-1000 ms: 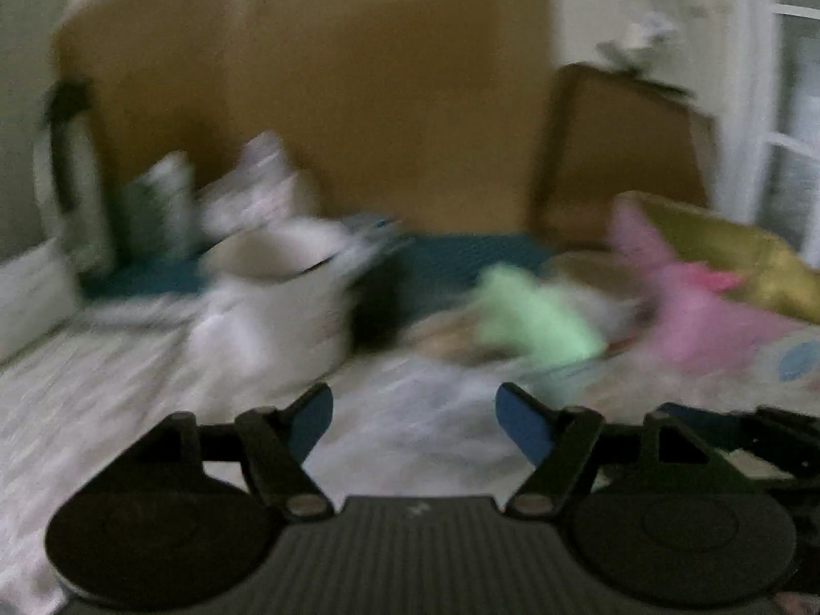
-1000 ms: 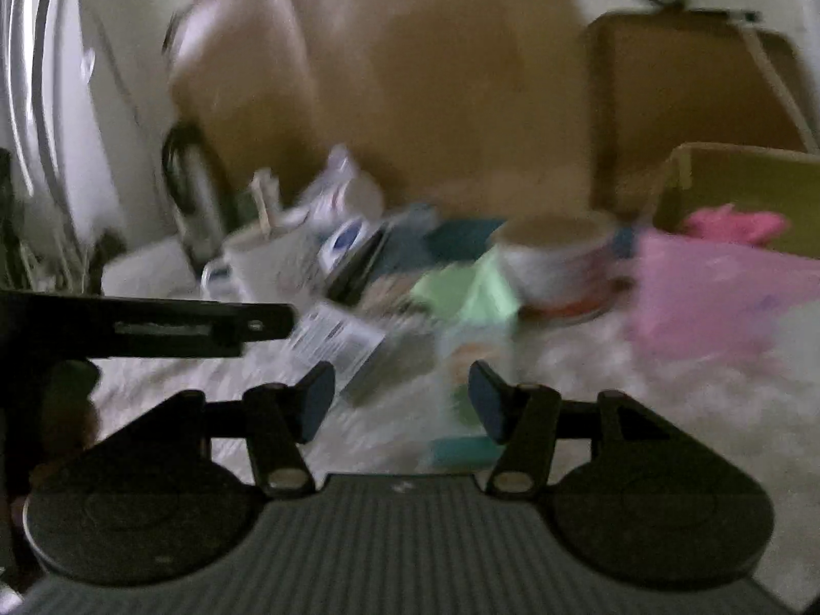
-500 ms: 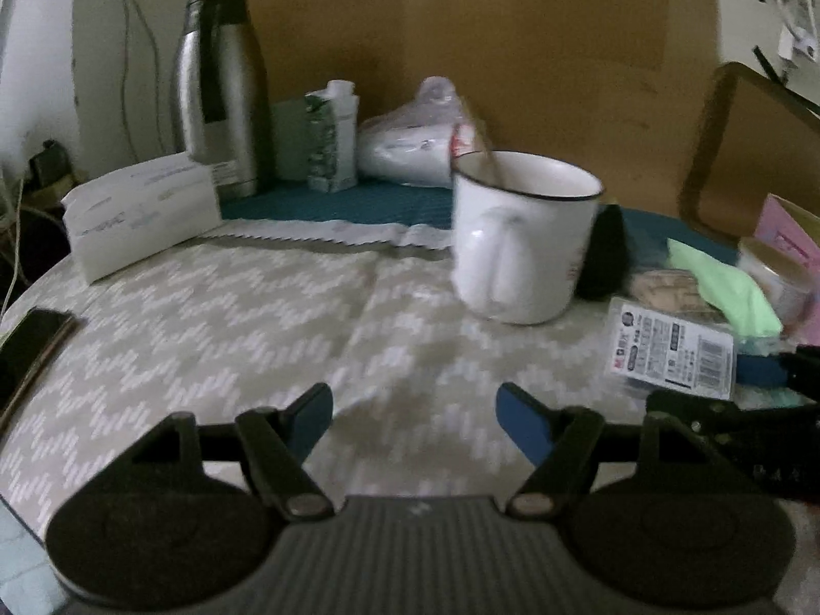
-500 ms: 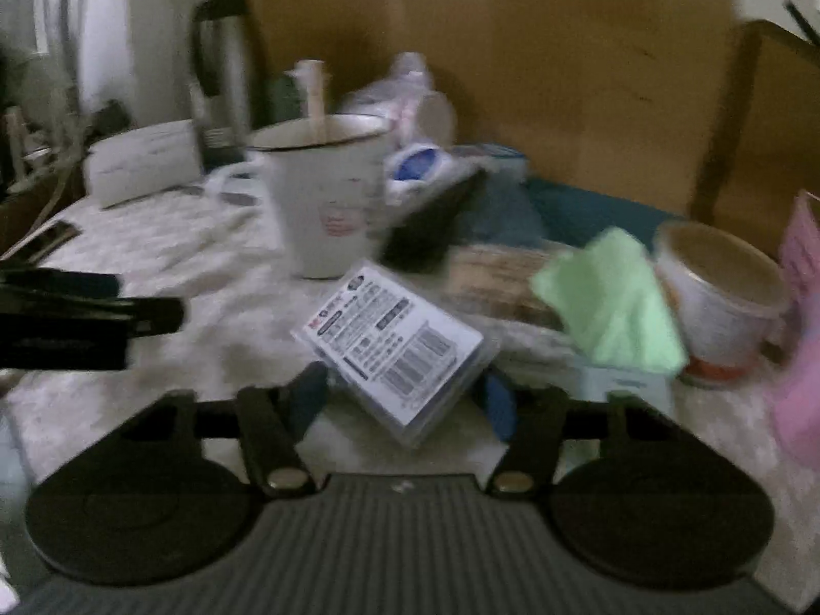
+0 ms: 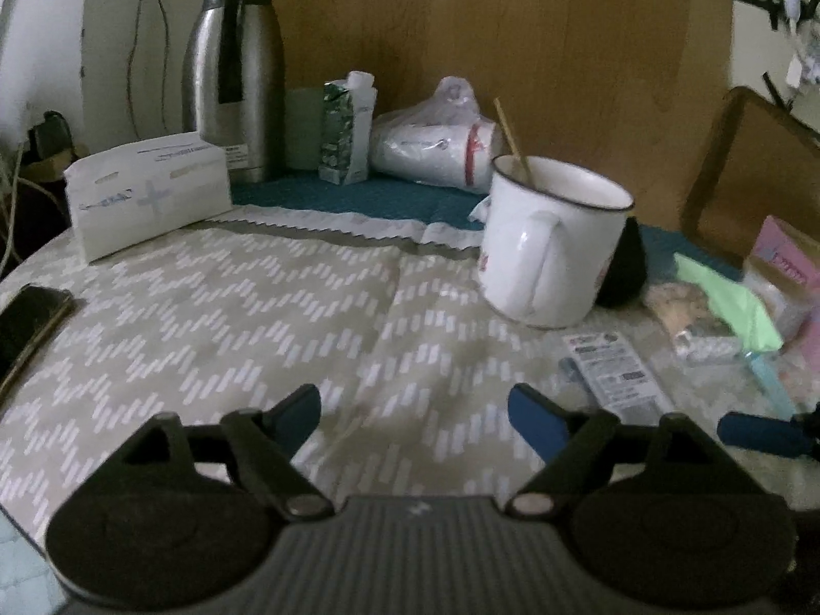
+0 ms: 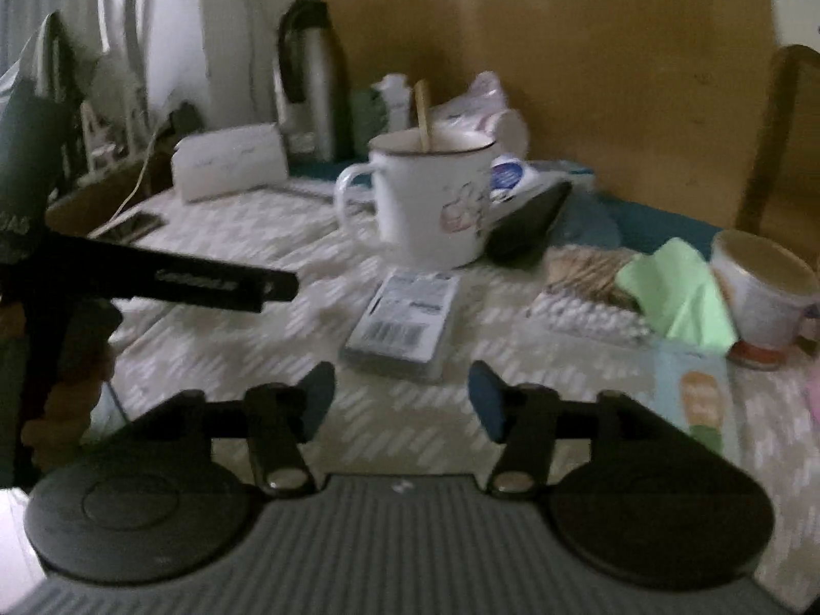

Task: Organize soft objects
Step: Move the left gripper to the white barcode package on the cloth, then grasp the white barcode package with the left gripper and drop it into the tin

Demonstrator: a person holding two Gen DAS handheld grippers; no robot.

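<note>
The left tool [image 5: 414, 407] hung low over the tabletop [image 5: 246, 307], which had a grey cloth with white zigzag marks. Its two blue fingers were wide apart and held nothing. The right tool [image 6: 401, 400] was low over the same tabletop, and its fingers were apart and empty too.

The soft thing was a green cloth [image 6: 676, 294]. It lay ahead of the right tool and off to its right side, crumpled on some packets. It sat just beside a small paper cup [image 6: 766, 292]. From the left tool, the green cloth [image 5: 733, 307] was far off to the right, near a pink box [image 5: 784, 261].

A flat packet with a barcode [image 6: 405, 318] lay right in front of the right tool, close to its fingertips but not between them. In the left view the same packet [image 5: 615, 369] lay just ahead and right of the left tool's right finger.

A big white mug [image 5: 553, 246] stood farther ahead, with a stick in it. A dark object [image 6: 530, 225] leaned against the mug. Behind it, by the brown board, stood a steel flask [image 5: 236, 72], a little carton [image 5: 346, 133] and a bagged white roll [image 5: 435, 148]. A white envelope [image 5: 148, 195] stood far ahead on the left. A dark phone [image 5: 31, 318] lay at the left edge.
</note>
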